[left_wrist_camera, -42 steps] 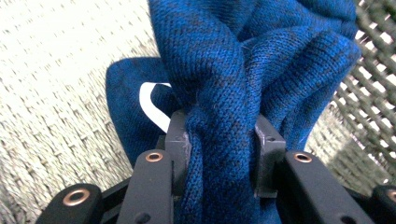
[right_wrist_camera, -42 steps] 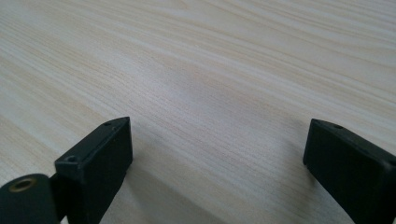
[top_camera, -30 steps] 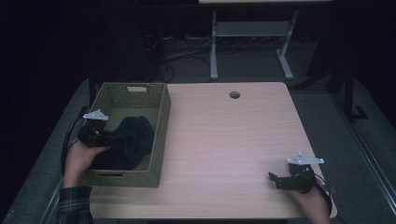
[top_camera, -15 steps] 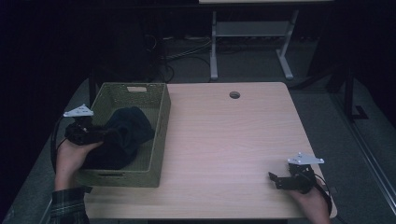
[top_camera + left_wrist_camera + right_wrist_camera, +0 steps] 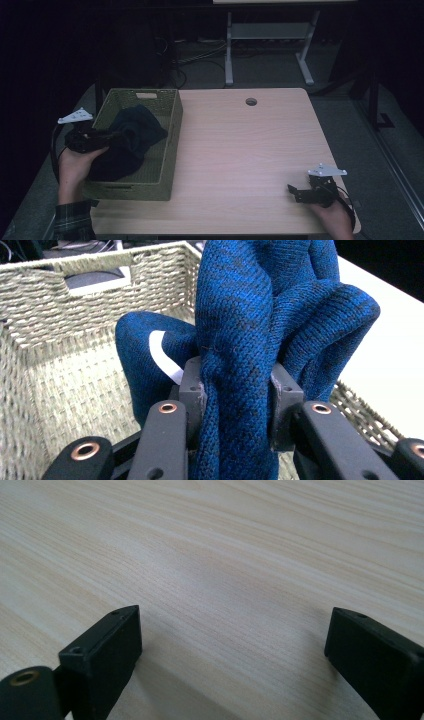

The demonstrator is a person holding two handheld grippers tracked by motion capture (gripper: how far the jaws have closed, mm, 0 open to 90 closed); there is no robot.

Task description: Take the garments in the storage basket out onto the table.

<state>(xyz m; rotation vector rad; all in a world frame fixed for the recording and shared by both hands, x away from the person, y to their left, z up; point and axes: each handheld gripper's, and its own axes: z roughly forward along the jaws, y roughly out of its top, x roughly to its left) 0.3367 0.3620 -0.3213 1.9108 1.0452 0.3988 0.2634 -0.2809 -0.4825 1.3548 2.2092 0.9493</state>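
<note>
In woven basket (image 5: pixel 60 305), left tongs (image 5: pixel 237 390) pinching bunched blue knit garment (image 5: pixel 260 305)

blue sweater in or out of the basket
Partly in: the left gripper clamps a bunched fold of the blue sweater, the rest hanging inside the woven basket.

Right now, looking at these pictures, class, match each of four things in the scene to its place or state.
Things:
1. blue knit garment
2. woven basket
3. right gripper
4. round hole

Places or states:
A. jaws open, nothing between them
B. near the table's far edge
C. pinched between the left gripper's jaws
D. at the table's left end

Pairs: 1-C, 2-D, 3-A, 4-B
</note>
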